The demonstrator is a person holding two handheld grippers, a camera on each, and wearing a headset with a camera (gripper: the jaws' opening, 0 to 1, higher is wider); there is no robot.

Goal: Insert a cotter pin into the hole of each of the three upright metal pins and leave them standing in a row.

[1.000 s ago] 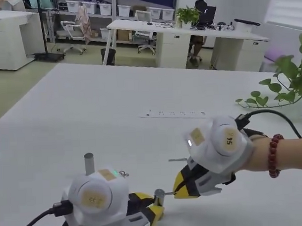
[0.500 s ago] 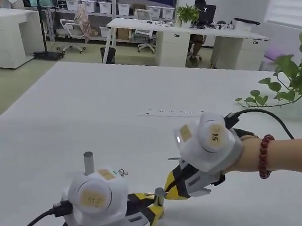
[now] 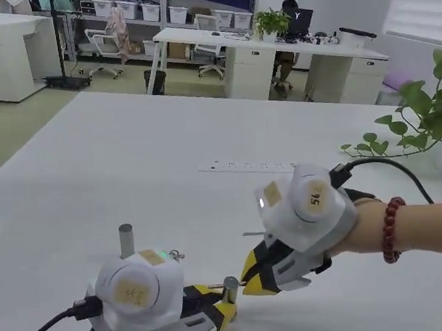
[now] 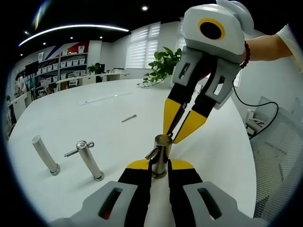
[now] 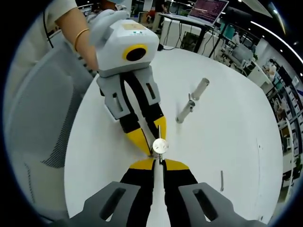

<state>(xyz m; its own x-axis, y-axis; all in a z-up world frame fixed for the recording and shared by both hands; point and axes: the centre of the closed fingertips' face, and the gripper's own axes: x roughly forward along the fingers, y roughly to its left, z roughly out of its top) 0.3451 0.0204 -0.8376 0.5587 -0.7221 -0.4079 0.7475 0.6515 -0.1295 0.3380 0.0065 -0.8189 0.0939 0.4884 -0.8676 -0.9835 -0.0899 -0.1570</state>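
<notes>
Now: left gripper (image 4: 160, 166) jaws clenched on the base of an upright metal pin (image 4: 161, 150) on the white surface (image 4: 94, 109). Right gripper (image 4: 181, 130) jaws pinch a cotter pin (image 4: 151, 153) poking through its top. Nearby, second pin (image 4: 90, 161) carries a cotter; third pin (image 4: 46, 155) is bare.

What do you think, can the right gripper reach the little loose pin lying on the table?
Probably yes, but not right now. The loose pin lies alone on bare table, nothing blocking it. The right gripper is shut on another small pin at the post the left gripper holds.
</notes>
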